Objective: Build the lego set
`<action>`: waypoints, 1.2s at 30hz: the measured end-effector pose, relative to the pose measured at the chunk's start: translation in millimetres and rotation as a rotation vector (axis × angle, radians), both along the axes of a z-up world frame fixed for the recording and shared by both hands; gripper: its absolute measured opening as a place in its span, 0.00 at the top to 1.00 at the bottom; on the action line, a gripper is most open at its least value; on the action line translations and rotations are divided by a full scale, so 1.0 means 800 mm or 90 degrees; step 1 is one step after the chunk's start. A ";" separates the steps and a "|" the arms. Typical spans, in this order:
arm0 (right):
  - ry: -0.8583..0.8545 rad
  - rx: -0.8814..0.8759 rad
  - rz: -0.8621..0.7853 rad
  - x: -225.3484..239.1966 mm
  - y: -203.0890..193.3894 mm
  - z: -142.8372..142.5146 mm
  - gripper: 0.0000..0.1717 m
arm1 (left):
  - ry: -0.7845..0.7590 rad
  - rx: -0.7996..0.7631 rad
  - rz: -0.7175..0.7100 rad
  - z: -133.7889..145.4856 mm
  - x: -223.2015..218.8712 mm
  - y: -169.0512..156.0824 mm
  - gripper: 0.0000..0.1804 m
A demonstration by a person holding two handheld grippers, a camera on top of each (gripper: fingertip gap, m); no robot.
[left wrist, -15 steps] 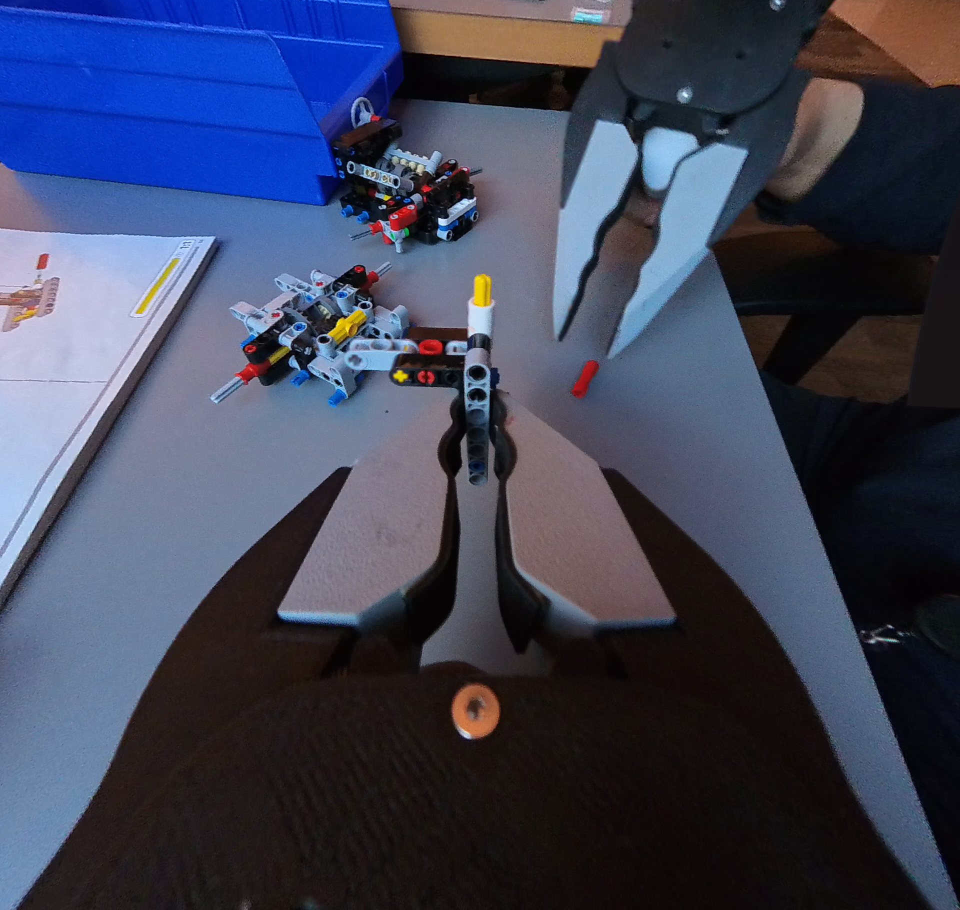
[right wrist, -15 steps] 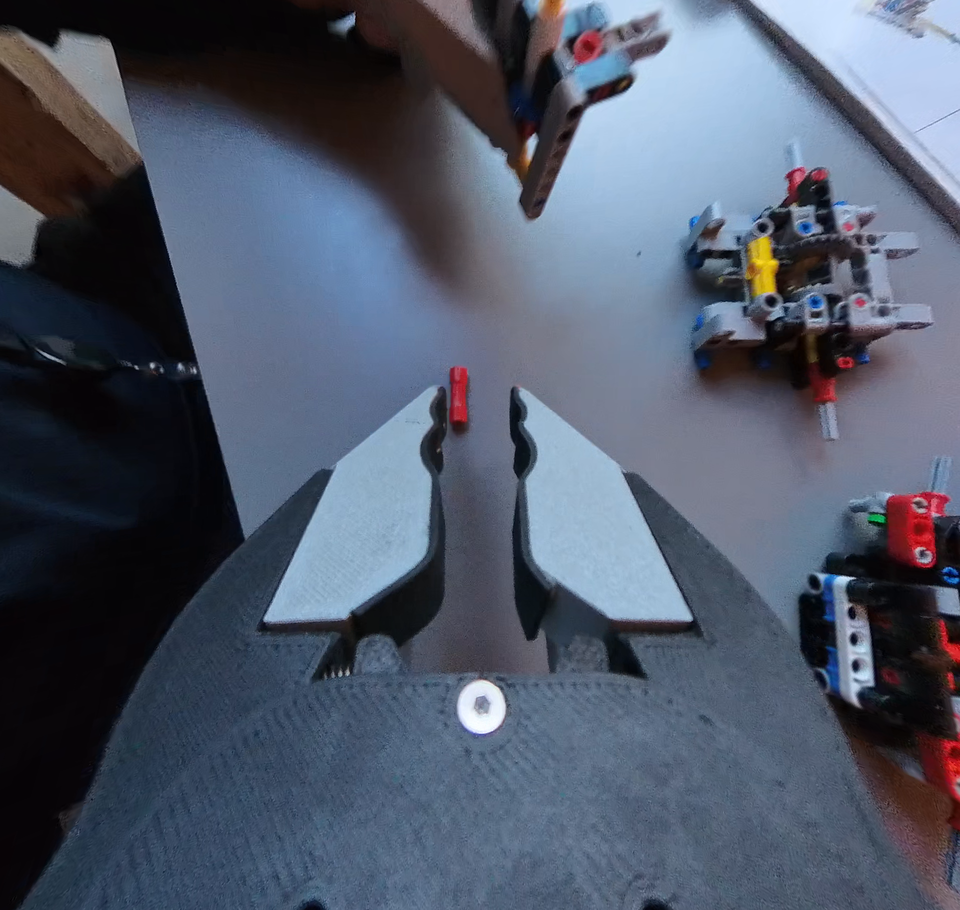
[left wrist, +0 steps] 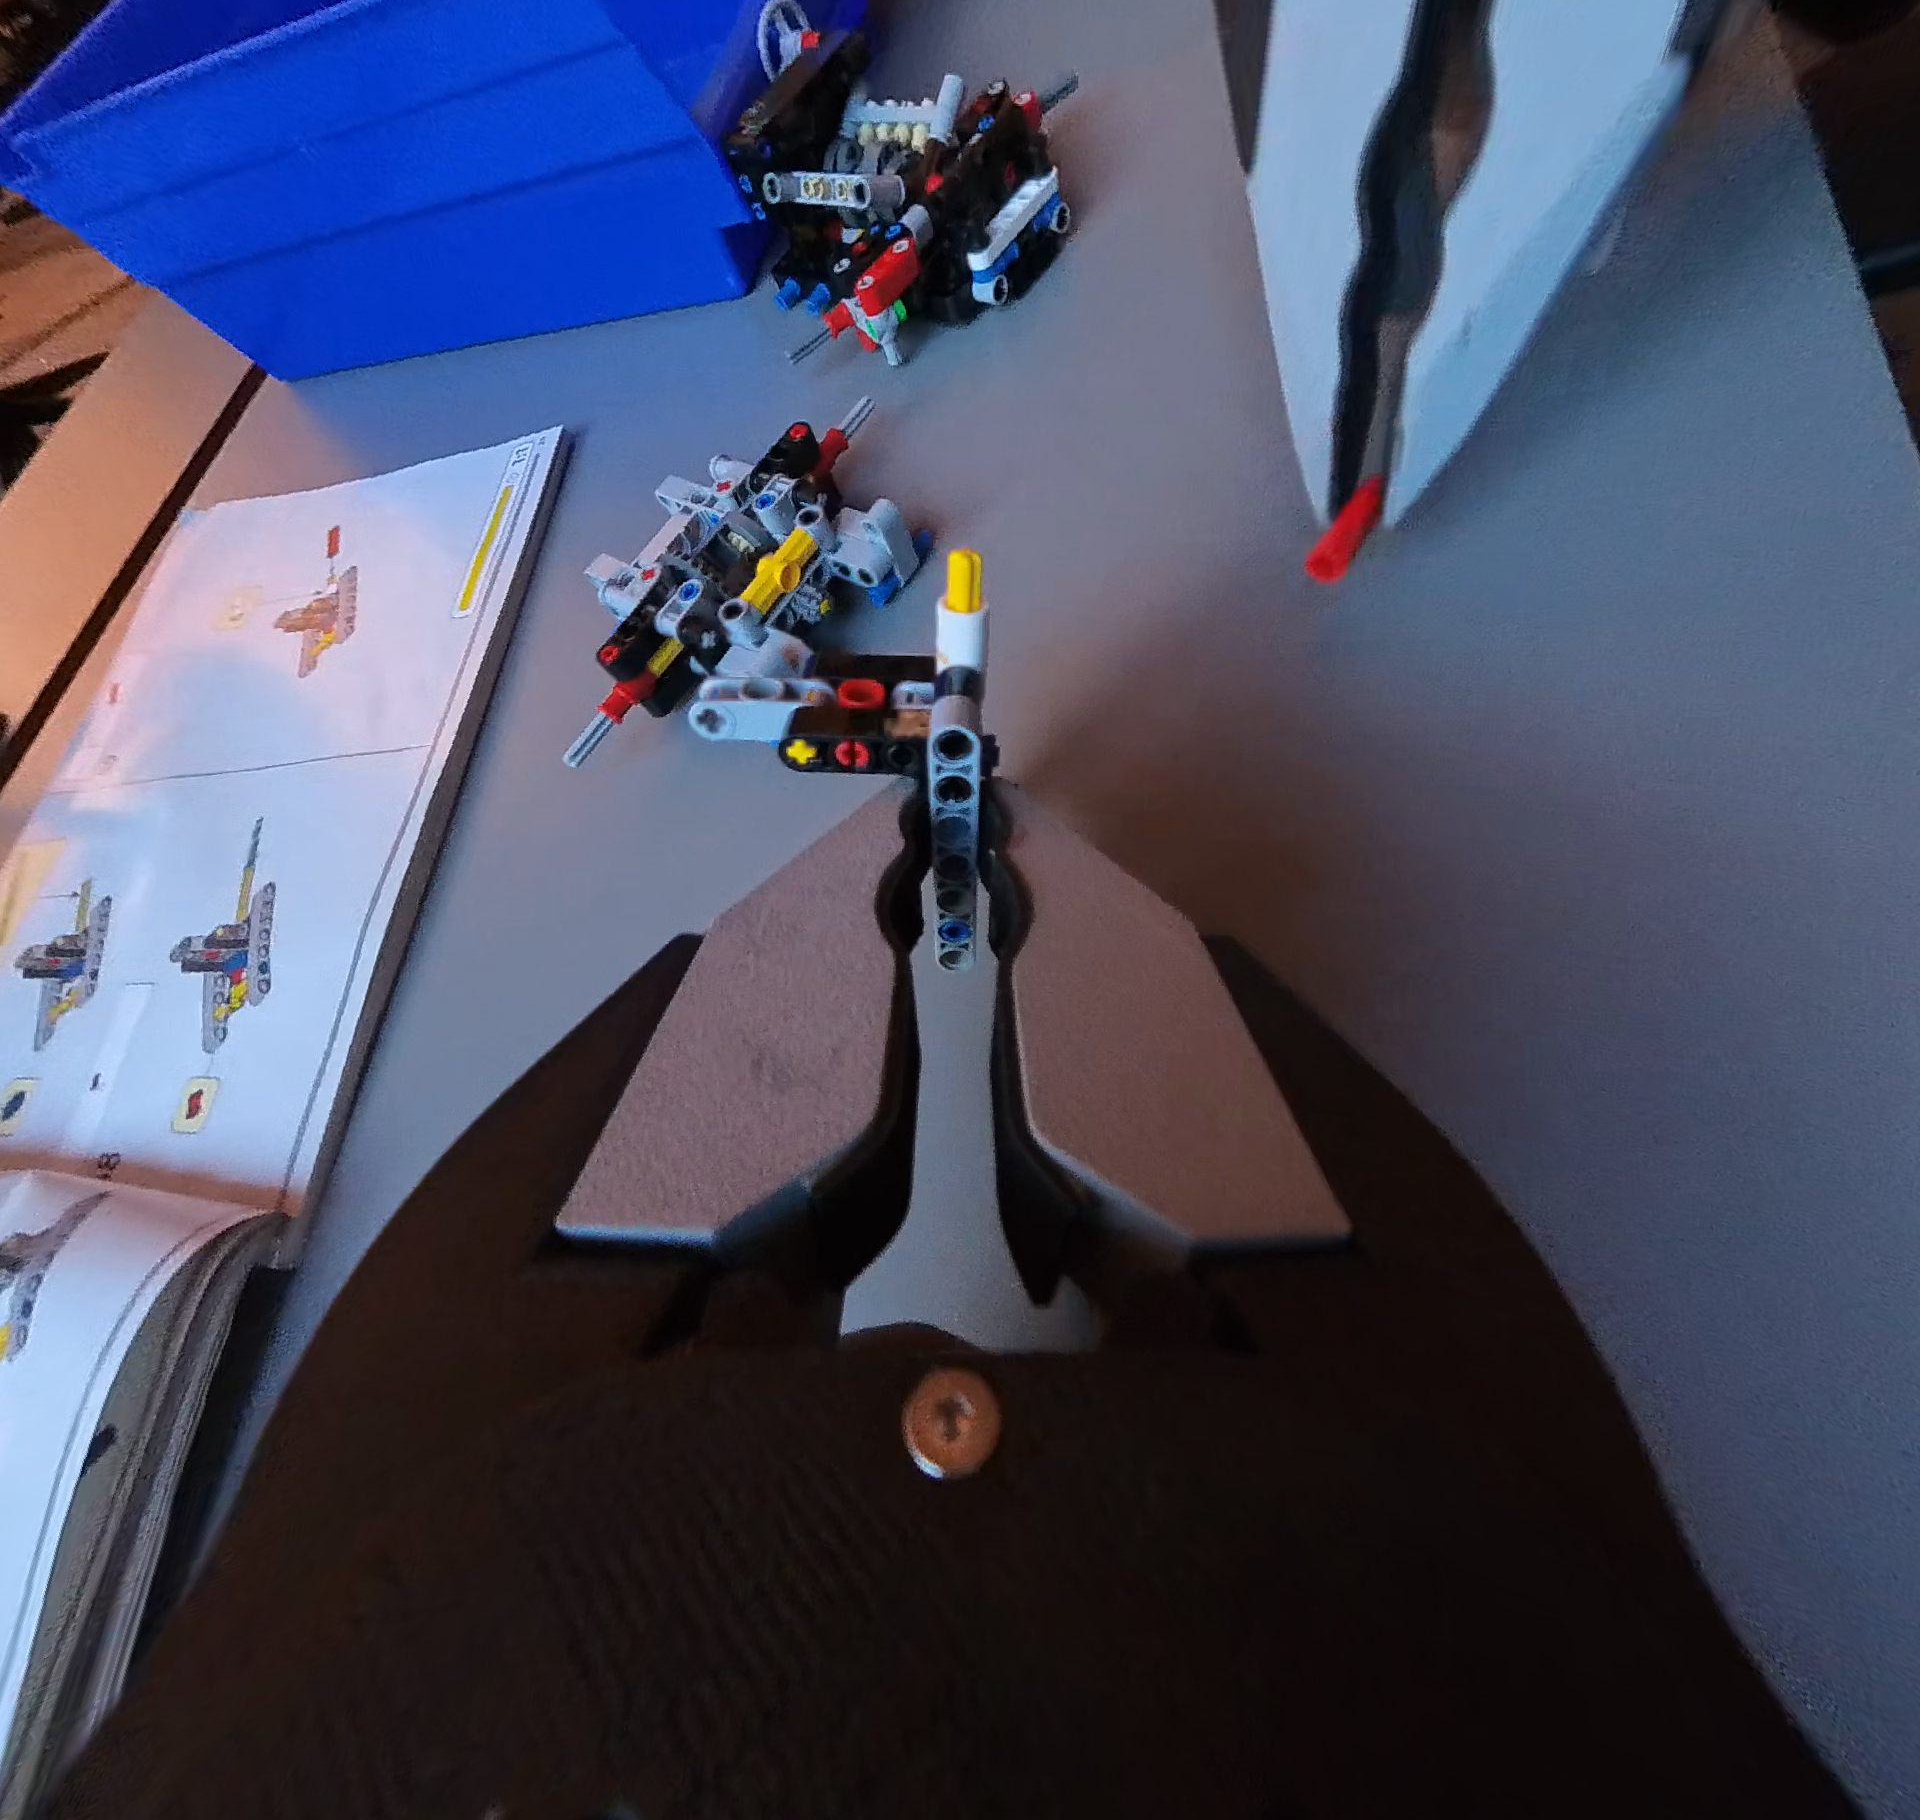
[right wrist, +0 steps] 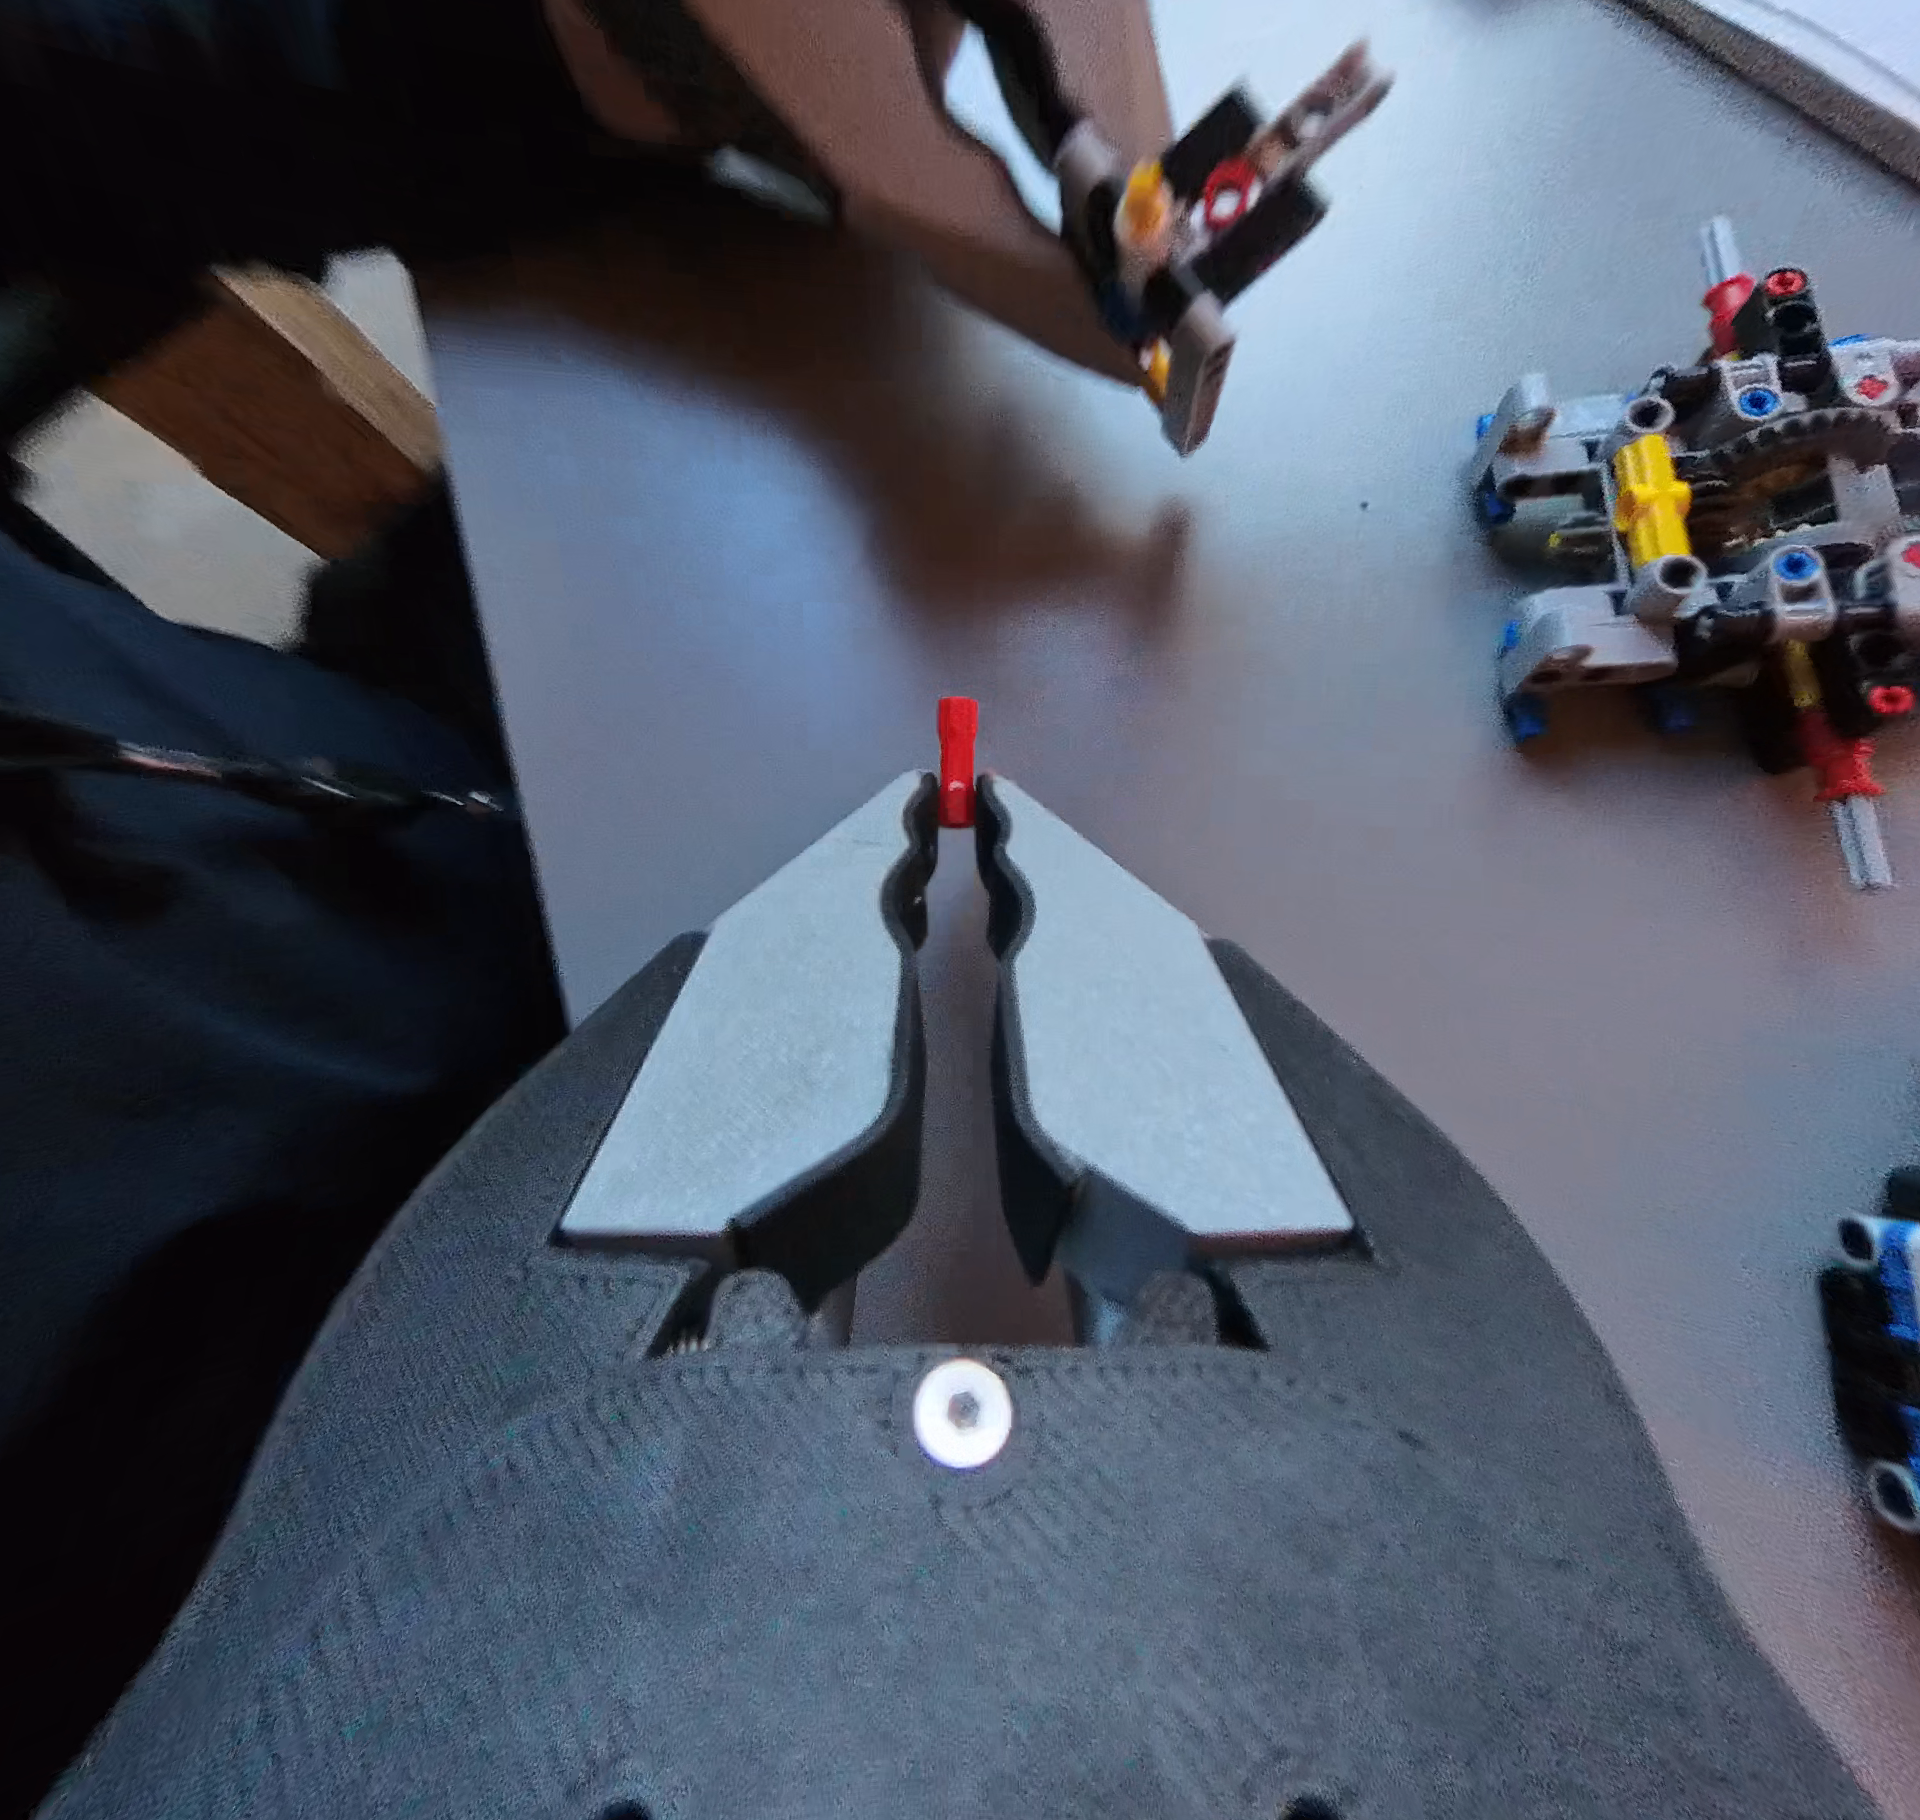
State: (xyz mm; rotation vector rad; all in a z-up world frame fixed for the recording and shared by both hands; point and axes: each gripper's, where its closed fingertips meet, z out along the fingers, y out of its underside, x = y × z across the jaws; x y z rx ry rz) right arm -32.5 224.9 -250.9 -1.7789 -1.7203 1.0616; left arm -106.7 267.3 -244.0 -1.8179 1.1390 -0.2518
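Bench (left wrist: 1558, 939) surface was plain grey. The bin (left wrist: 416, 160) was solid blue. The pin (right wrist: 956, 762) was red. The held beam (left wrist: 954, 835) was grey with a blue stud, topped by a white sleeve and yellow axle (left wrist: 963, 581). Gripper fingers (right wrist: 790, 1022) were pale grey, edged black. The booklet (left wrist: 260, 783) pages were white.

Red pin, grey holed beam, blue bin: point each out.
red pin (right wrist: 957, 744): right wrist view, its free end beyond the fingertips.
grey holed beam (left wrist: 954, 783): left wrist view, upper holes.
blue bin (left wrist: 416, 201): left wrist view, side wall.
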 end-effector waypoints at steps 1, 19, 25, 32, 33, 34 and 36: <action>0.021 -0.029 0.000 0.001 0.000 0.010 0.98 | 0.003 0.003 -0.004 0.000 0.003 -0.001 0.97; -0.119 0.037 -0.040 0.003 0.030 -0.005 0.98 | 0.044 0.009 0.006 -0.006 0.001 -0.001 0.97; -0.176 0.134 -0.040 0.011 0.032 -0.007 0.98 | 0.045 0.010 0.010 -0.008 0.000 0.001 0.98; -0.217 0.151 -0.053 0.023 0.017 -0.030 0.98 | 0.045 0.014 0.011 -0.007 -0.001 0.001 0.97; -0.219 0.164 -0.057 0.027 0.013 -0.031 0.98 | 0.043 0.013 0.012 -0.006 -0.001 0.001 0.97; -0.220 0.175 -0.062 0.031 0.009 -0.032 0.98 | 0.041 0.012 0.012 -0.006 -0.001 0.001 0.98; -0.223 0.188 -0.069 0.040 -0.003 -0.032 0.98 | 0.036 0.010 0.010 -0.005 0.000 0.001 0.98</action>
